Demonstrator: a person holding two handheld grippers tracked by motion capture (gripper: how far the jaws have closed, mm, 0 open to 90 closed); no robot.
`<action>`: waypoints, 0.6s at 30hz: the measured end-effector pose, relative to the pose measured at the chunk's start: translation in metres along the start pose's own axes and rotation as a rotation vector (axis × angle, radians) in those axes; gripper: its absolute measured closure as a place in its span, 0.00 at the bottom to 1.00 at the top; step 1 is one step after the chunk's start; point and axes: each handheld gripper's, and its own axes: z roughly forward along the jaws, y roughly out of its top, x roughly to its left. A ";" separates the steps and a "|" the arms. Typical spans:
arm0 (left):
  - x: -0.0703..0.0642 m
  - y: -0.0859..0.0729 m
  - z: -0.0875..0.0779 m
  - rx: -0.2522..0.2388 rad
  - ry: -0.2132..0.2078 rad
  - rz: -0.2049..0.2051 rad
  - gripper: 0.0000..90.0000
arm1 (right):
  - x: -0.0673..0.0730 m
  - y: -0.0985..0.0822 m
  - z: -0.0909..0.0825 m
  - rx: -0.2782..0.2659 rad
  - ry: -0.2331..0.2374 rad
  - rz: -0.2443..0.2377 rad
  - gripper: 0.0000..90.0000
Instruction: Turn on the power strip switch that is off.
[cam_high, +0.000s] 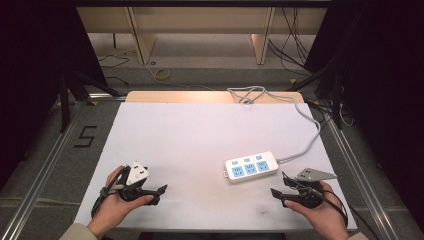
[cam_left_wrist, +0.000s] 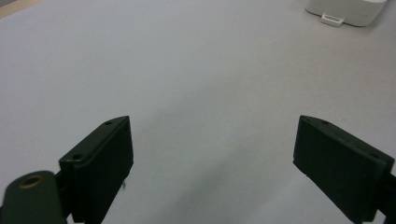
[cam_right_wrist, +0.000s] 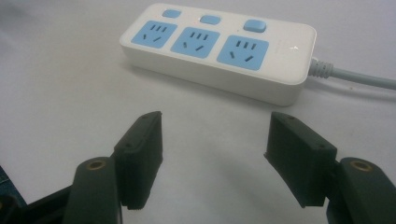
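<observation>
A white power strip (cam_high: 251, 167) with three blue sockets and three blue switches lies flat on the white table top (cam_high: 190, 140), right of centre. Its grey cable (cam_high: 310, 135) runs off to the far edge. My right gripper (cam_high: 279, 184) is held just in front of the strip, pointing left. In the right gripper view its jaws stand open (cam_right_wrist: 217, 121) with nothing between them, and the power strip (cam_right_wrist: 219, 46) lies just beyond them, cable (cam_right_wrist: 355, 77) at its right end. My left gripper (cam_high: 159, 194) rests near the front left, open (cam_left_wrist: 210, 126) and empty over bare table. One corner of the power strip (cam_left_wrist: 348, 11) shows far off.
The cable coils in a loop (cam_high: 247, 95) at the table's far edge, on a wooden strip (cam_high: 175, 96). Metal rails (cam_high: 45, 165) run along both sides of the table. Beyond it are the floor, loose wires (cam_high: 161, 74) and wooden furniture legs.
</observation>
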 end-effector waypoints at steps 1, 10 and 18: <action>0.000 0.000 0.000 0.002 0.000 0.001 0.13 | 0.000 0.000 0.000 0.001 -0.001 0.000 0.41; 0.000 0.000 0.000 0.001 -0.001 0.000 0.13 | 0.000 0.005 -0.003 -0.011 -0.009 0.009 0.51; 0.000 0.000 0.002 0.006 -0.003 -0.001 0.14 | -0.006 0.014 -0.007 -0.028 -0.056 0.016 0.86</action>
